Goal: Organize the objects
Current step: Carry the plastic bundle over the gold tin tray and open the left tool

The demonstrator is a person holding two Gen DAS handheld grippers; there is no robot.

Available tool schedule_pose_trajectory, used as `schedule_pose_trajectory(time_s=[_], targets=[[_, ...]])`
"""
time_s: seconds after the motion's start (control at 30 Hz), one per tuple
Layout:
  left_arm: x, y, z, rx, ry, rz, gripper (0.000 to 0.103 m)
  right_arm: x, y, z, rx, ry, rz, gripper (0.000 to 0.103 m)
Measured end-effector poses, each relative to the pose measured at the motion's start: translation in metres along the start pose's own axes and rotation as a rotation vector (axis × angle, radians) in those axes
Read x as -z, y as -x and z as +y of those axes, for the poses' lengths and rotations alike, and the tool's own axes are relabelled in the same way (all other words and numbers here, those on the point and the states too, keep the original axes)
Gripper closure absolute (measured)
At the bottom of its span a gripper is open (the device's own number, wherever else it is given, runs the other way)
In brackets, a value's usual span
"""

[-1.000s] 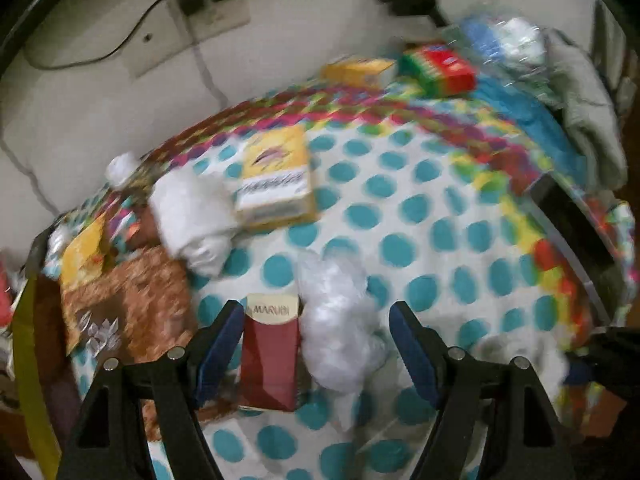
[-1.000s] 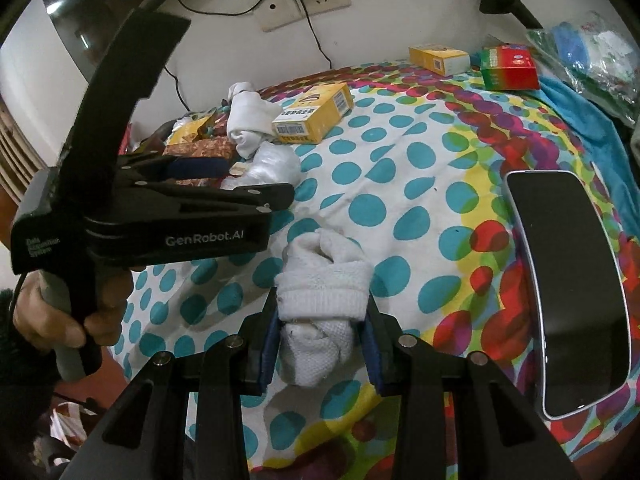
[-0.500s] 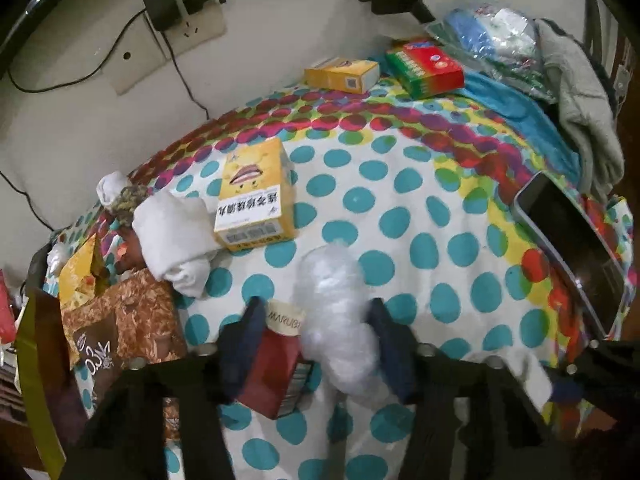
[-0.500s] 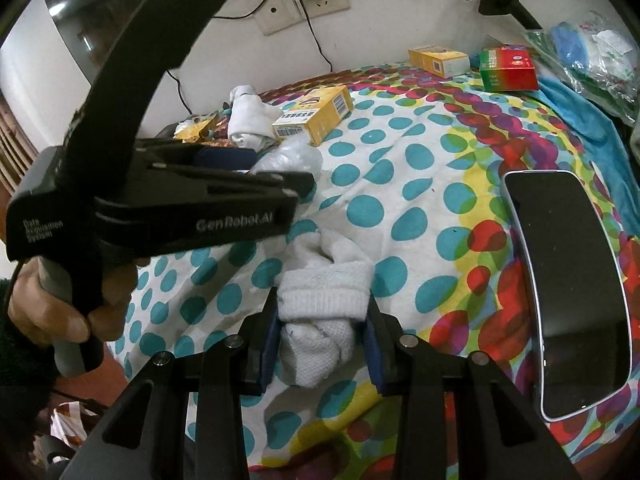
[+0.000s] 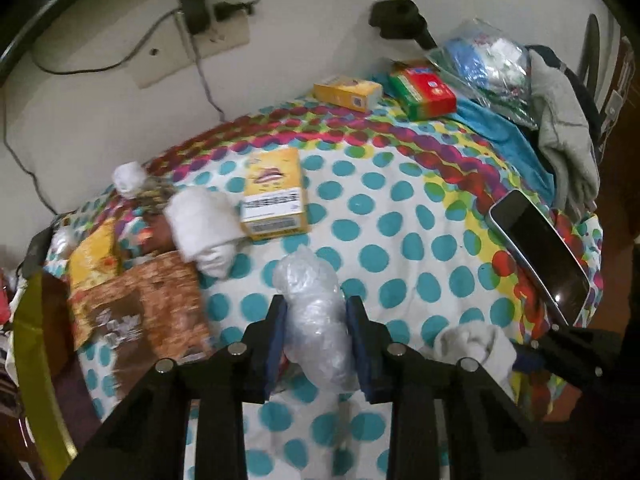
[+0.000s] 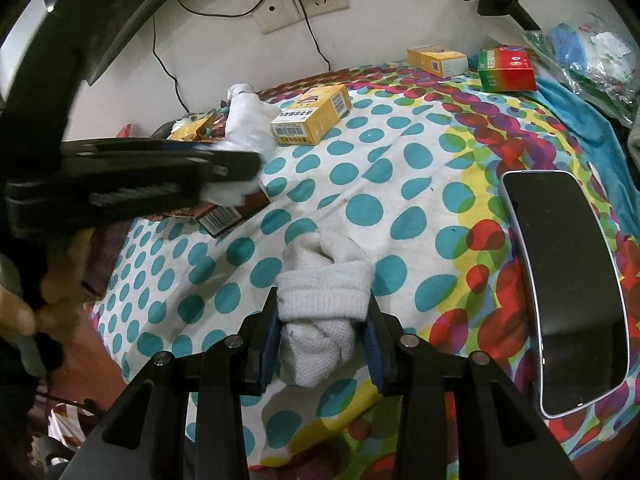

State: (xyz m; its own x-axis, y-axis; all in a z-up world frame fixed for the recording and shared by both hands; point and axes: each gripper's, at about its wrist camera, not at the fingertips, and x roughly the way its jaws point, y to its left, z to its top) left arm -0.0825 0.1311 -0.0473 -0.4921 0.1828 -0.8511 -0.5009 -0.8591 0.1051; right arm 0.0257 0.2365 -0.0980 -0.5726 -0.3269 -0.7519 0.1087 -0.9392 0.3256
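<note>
— Two grips on. My left gripper (image 5: 316, 334) has just been closing, and its pads now squeeze the crumpled plastic bundle (image 5: 314, 312) above the dotted cloth (image 5: 400, 216).

— And the other side?

— My right gripper (image 6: 322, 342) is clamped on the rolled white sock (image 6: 324, 312), low over the cloth, beside the phone (image 6: 568, 280).

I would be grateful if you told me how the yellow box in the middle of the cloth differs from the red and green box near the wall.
The yellow box is yellow with a barcode label, while the red and green box is red on top with green sides. The yellow box lies beside a white rolled sock; the red and green box sits by the blue cloth. Both lie flat on the dotted cloth.
</note>
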Motion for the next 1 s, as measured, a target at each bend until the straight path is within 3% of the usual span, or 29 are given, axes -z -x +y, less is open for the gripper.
schedule_pose_trajectory(time_s=[0.27,0.6,0.83,1.0], targets=[[0.024,0.051,0.060,-0.074,0.114,-0.049,0.072,0.000,0.000,0.003,0.032,0.013,-0.001,0.067],[0.077,0.098,0.190,-0.241,0.374,-0.035,0.072,-0.001,-0.001,0.009,0.069,0.028,0.004,0.067],[0.101,0.090,0.279,-0.292,0.516,0.010,0.072,-0.001,-0.004,0.015,0.117,0.051,0.011,0.067],[0.098,0.067,0.325,-0.312,0.546,0.023,0.072,-0.003,-0.005,0.018,0.139,0.056,0.024,0.067]])
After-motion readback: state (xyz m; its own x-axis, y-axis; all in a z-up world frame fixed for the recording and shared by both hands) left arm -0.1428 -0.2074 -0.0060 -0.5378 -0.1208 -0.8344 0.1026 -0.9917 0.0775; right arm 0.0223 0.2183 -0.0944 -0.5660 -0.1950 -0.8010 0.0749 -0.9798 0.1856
